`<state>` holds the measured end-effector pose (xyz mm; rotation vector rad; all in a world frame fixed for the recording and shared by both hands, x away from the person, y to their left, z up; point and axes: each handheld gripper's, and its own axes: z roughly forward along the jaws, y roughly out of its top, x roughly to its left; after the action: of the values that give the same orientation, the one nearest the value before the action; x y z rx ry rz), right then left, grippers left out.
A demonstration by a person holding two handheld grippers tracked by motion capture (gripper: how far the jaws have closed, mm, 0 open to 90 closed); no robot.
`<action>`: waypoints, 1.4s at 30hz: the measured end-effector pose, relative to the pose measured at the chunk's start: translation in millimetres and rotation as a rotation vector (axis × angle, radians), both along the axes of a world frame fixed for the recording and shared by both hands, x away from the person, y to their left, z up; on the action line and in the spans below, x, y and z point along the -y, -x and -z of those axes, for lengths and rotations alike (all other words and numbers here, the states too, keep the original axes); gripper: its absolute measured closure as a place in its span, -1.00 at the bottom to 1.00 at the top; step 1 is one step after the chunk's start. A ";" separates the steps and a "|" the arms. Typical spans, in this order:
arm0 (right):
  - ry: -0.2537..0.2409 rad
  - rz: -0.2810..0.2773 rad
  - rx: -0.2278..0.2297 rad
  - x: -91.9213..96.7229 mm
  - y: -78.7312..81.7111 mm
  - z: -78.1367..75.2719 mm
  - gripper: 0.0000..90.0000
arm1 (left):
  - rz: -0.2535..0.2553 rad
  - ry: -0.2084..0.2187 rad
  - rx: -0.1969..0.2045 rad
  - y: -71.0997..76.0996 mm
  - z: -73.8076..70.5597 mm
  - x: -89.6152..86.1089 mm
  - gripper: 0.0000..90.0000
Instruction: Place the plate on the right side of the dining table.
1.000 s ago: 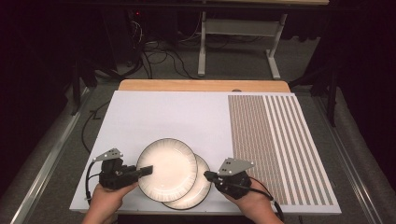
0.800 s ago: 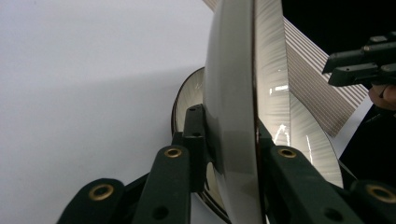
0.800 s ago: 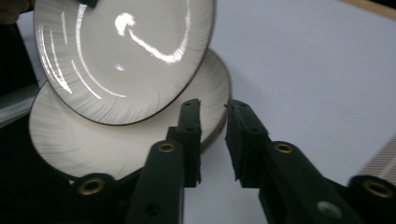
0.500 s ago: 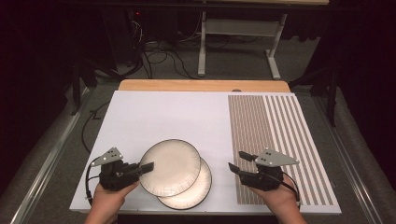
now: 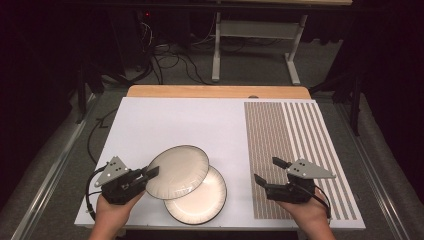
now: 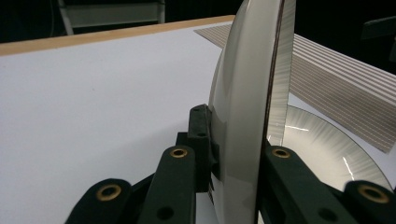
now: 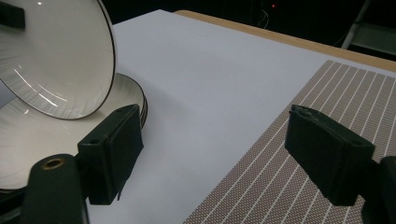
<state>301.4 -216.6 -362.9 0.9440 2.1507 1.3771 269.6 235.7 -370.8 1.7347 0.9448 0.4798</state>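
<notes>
Two white plates with dark rims sit near the table's front edge. My left gripper [image 5: 151, 173] is shut on the left rim of the upper plate [image 5: 177, 171], which it holds tilted and raised over the lower plate [image 5: 206, 201]. In the left gripper view the held plate [image 6: 247, 93] stands edge-on between the jaws of my left gripper [image 6: 240, 144], with the lower plate [image 6: 327, 144] flat behind it. My right gripper [image 5: 268, 170] is open and holds nothing, above the left edge of the striped placemat [image 5: 300, 130]. From my right gripper [image 7: 219, 149], the held plate [image 7: 51, 56] hangs over the lower plate [image 7: 28, 135].
The white tabletop [image 5: 175, 120] stretches bare behind the plates to a wooden strip [image 5: 215, 91] at the far edge. The brown striped placemat [image 7: 327, 93] covers the right side. Beyond the table are a dark floor, cables and a metal stand [image 5: 255, 30].
My right gripper has drawn away from the lower plate's right rim, rightward onto the placemat, and stands open. The left gripper keeps its hold on the upper plate, shifted slightly.
</notes>
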 end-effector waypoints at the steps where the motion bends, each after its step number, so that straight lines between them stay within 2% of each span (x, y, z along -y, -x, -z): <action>1: -0.012 0.003 0.004 1.0 0.1 -0.4 -0.64 | 0.004 -0.004 0.013 1.2 -0.1 -0.7 0.79; 4: -0.029 0.013 0.017 4.4 1.1 -2.5 -0.75 | 0.009 -0.013 0.055 4.9 -0.8 -2.8 0.79; 5: -0.029 0.013 0.017 4.4 1.1 -2.5 -0.75 | 0.009 -0.013 0.055 4.9 -0.8 -2.8 0.79; 6: -0.038 0.013 0.026 6.4 1.0 -3.2 -0.91 | 0.004 -0.013 0.081 7.4 0.3 -3.7 0.79; 7: -0.041 0.015 0.030 7.4 0.4 -3.1 -0.99 | 0.006 -0.008 0.088 8.4 1.0 -3.9 0.79; 9: -0.052 0.018 0.043 9.8 0.0 -2.8 -0.99 | 0.011 -0.012 0.104 9.9 1.8 -3.7 0.79; 15: -0.060 0.022 0.049 13.1 -0.2 -1.1 -0.99 | 0.015 -0.006 0.109 10.3 3.4 -5.7 0.78; 17: -0.053 0.012 0.049 9.3 -0.1 -1.5 -0.99 | 0.016 0.002 0.107 10.2 4.3 -6.8 0.78; 21: -0.046 -0.016 0.050 -0.3 0.7 -3.0 -0.99 | 0.014 -0.011 0.112 11.3 3.6 -5.8 0.78; 25: -0.042 -0.066 0.061 -25.6 -0.6 -3.7 -0.98 | 0.026 -0.016 0.111 11.3 3.6 -4.4 0.78; 27: -0.046 -0.082 0.051 -37.0 -2.5 -3.3 -0.98 | 0.030 -0.018 0.111 10.8 3.7 -3.9 0.78; 28: -0.046 -0.082 0.051 -37.0 -2.5 -3.3 -0.98 | 0.030 -0.018 0.111 10.8 3.7 -3.9 0.78; 31: -0.029 -0.116 0.045 -58.4 -8.0 -2.2 -0.93 | 0.030 -0.020 0.113 11.0 3.5 -3.5 0.78; 33: -0.031 -0.133 0.035 -68.4 -11.4 -0.9 -0.89 | 0.032 -0.019 0.113 10.8 3.7 -3.9 0.78; 38: -0.002 -0.168 0.006 -91.8 -15.3 4.5 -0.78 | 0.033 -0.017 0.110 10.1 3.8 -4.2 0.78; 42: 0.013 -0.188 -0.011 -102.8 -19.1 9.1 -0.72 | 0.034 -0.015 0.109 10.1 3.8 -4.3 0.78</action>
<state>320.5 -113.8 -372.1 0.7626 2.3030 1.4440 259.5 240.0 -374.6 1.7178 0.8347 0.5549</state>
